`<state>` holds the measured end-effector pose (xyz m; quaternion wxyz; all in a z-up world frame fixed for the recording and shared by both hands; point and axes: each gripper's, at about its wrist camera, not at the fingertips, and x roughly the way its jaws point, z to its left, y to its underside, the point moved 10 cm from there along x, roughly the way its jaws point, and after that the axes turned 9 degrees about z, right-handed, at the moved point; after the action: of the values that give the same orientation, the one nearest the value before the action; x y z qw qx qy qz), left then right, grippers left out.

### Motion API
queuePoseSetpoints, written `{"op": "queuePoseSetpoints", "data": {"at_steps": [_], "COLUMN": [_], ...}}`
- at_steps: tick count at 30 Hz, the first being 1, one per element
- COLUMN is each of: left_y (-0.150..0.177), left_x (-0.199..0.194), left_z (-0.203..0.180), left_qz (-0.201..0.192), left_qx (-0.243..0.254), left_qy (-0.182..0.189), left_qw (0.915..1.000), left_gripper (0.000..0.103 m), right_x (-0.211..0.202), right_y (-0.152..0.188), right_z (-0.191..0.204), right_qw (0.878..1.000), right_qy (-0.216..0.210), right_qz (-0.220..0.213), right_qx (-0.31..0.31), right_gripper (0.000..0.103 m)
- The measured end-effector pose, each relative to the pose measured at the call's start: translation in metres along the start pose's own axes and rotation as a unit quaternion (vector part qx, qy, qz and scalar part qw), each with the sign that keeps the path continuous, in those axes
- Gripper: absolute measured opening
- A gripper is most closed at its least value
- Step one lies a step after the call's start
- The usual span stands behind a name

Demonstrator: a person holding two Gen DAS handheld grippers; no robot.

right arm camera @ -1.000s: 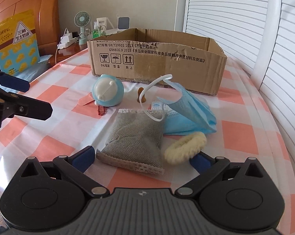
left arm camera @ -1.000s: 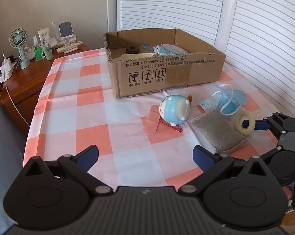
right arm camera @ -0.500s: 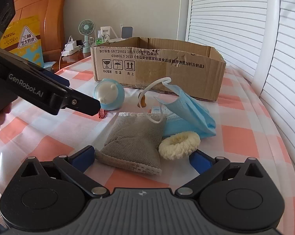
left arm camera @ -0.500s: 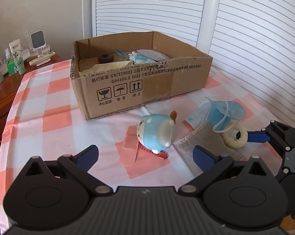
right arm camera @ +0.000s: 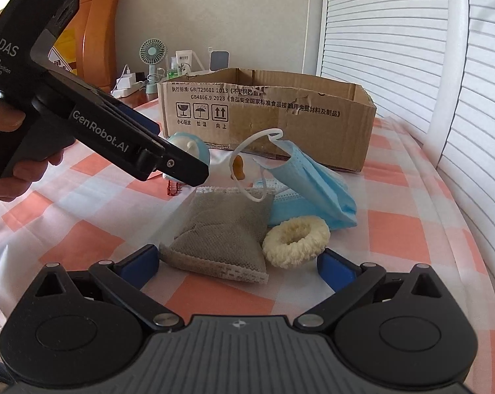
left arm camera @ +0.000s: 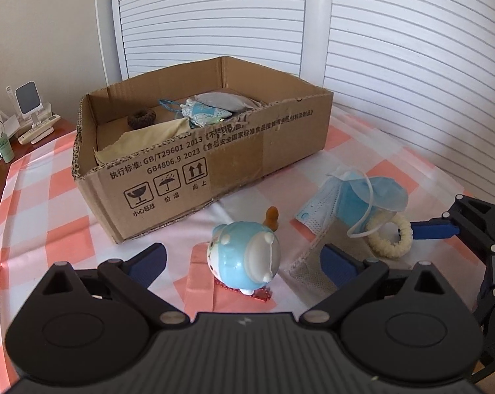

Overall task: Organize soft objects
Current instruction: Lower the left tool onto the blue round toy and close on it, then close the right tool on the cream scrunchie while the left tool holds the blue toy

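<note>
blue plush toy [right arm camera: 194, 146] half hidden behind left tool [right arm camera: 168, 161], grey pouch [left arm camera: 313, 262] partly covered by tool finger

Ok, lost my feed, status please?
Both tongs open, empty: left at blue toy, right at grey pouch and scrunchie. Box partly filled. Mask loop drapes over pouch.

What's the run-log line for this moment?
left gripper: open, around toy | right gripper: open, near pouch, scrunchie | mask: on table

Left gripper [left arm camera: 242, 259] jaws wide apart, nothing between them, pointed forward and down. Right gripper [right arm camera: 237, 259] also spread wide, held low, nothing gripped. Hand [right arm camera: 7, 151] grips left handle.
</note>
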<state>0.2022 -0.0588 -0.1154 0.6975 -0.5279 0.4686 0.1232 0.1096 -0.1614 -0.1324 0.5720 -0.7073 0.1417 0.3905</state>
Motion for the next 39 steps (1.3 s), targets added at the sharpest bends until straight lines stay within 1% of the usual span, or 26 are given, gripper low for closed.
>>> {"op": "queuePoseSetpoints", "data": {"at_steps": [3, 4, 9, 11, 15, 16, 18, 22, 25, 28, 33, 37, 39], "left_y": [0.0, 0.0, -0.001, -0.002, -0.002, -0.001, 0.001, 0.003, 0.002, 0.001, -0.001, 0.0, 0.001], "left_x": [0.002, 0.003, 0.005, 0.006, 0.013, 0.015, 0.017, 0.009, 0.001, -0.007, -0.015, -0.017, -0.018], "left_z": [-0.001, -0.002, -0.006, -0.007, -0.007, -0.007, -0.006, -0.005, -0.004, -0.004, -0.007, -0.01, -0.012], "left_qz": [0.005, 0.006, 0.007, 0.008, 0.018, 0.022, 0.027, 0.019, 0.013, 0.006, -0.002, -0.004, -0.003], "left_qx": [0.003, 0.004, 0.012, 0.013, 0.005, 0.005, 0.003, -0.005, -0.004, -0.008, -0.006, -0.005, -0.006], "left_qy": [0.003, 0.004, 0.007, 0.008, 0.022, 0.02, 0.017, 0.025, 0.017, 0.019, 0.022, 0.026, 0.028], "left_qw": [1.0, 1.0, 0.9999, 0.9999, 0.9996, 0.9995, 0.9995, 0.9995, 0.9998, 0.9998, 0.9997, 0.9996, 0.9996], "left_gripper": [0.088, 0.087, 0.086, 0.084, 0.07, 0.061, 0.048, 0.047, 0.047, 0.047, 0.047, 0.047, 0.047], "right_x": [-0.003, -0.004, -0.01, -0.011, -0.011, -0.011, -0.011, -0.012, -0.016, -0.023, -0.035, -0.028, -0.022], "right_y": [0.002, 0.003, 0.007, 0.009, 0.009, 0.009, 0.009, 0.01, 0.011, 0.01, -0.001, -0.005, -0.009], "right_z": [-0.004, -0.006, -0.014, -0.015, -0.015, -0.015, -0.015, -0.014, -0.014, -0.016, -0.036, -0.059, -0.064], "right_qw": [1.0, 1.0, 1.0, 1.0, 1.0, 1.0, 1.0, 1.0, 1.0, 1.0, 0.999, 0.996, 0.995], "right_qy": [0.0, 0.0, 0.006, 0.009, 0.012, 0.013, 0.013, 0.015, 0.011, 0.008, 0.047, 0.085, 0.087], "right_qz": [0.001, 0.001, 0.002, 0.002, 0.004, 0.003, 0.003, 0.005, 0.01, 0.002, -0.013, -0.002, 0.002], "right_qx": [-0.002, -0.003, -0.006, -0.005, -0.003, -0.003, -0.003, -0.004, -0.009, -0.006, 0.011, 0.031, 0.04], "right_gripper": [0.103, 0.103, 0.103, 0.103, 0.103, 0.103, 0.103, 0.103, 0.103, 0.103, 0.103, 0.103, 0.103]}}
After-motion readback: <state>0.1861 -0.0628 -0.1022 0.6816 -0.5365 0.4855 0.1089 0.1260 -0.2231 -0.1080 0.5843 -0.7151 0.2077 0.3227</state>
